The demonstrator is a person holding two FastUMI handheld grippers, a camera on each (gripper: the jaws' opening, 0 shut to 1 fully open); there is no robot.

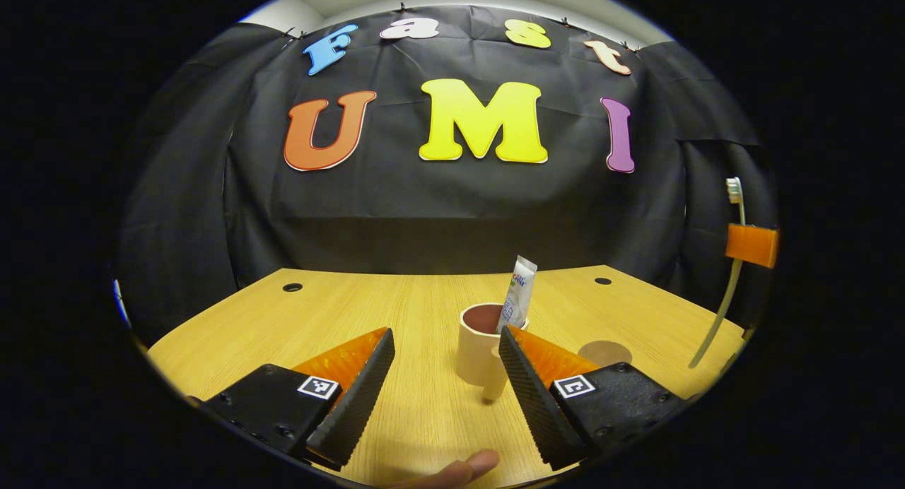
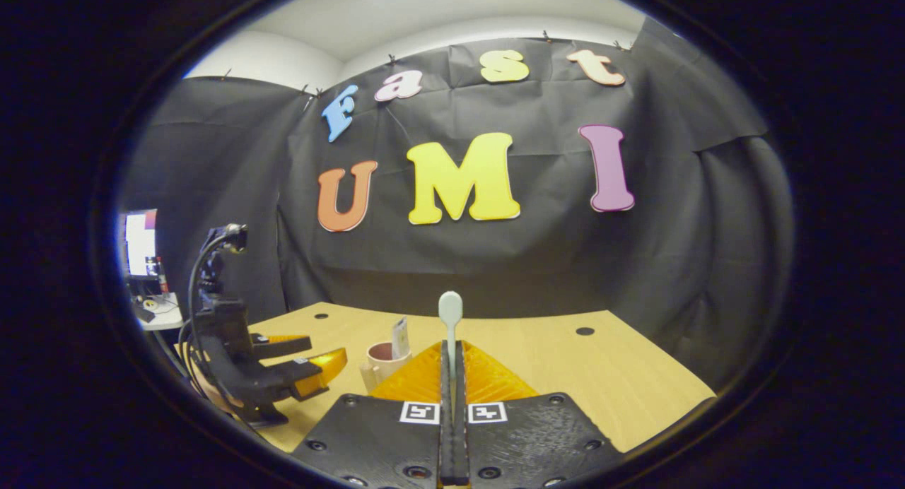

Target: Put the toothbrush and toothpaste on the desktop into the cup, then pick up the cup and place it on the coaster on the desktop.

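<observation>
Right gripper view: right gripper (image 2: 452,376) clamps the toothbrush (image 2: 450,312) aloft; left gripper (image 1: 444,376) gapes beside the cup (image 1: 483,344) holding toothpaste (image 1: 517,291). A misaimed drop risks toppling it.

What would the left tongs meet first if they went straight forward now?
Probably the beige ceramic cup holding the white toothpaste tube; it stands just ahead between the open left tongs, though depth is uncertain.

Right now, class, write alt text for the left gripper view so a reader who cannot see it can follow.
The left gripper, open, hovers low over a wooden desk just short of a cup with a toothpaste tube standing in it. A round coaster lies right of the cup, and at far right the other gripper holds a toothbrush upright.
</observation>
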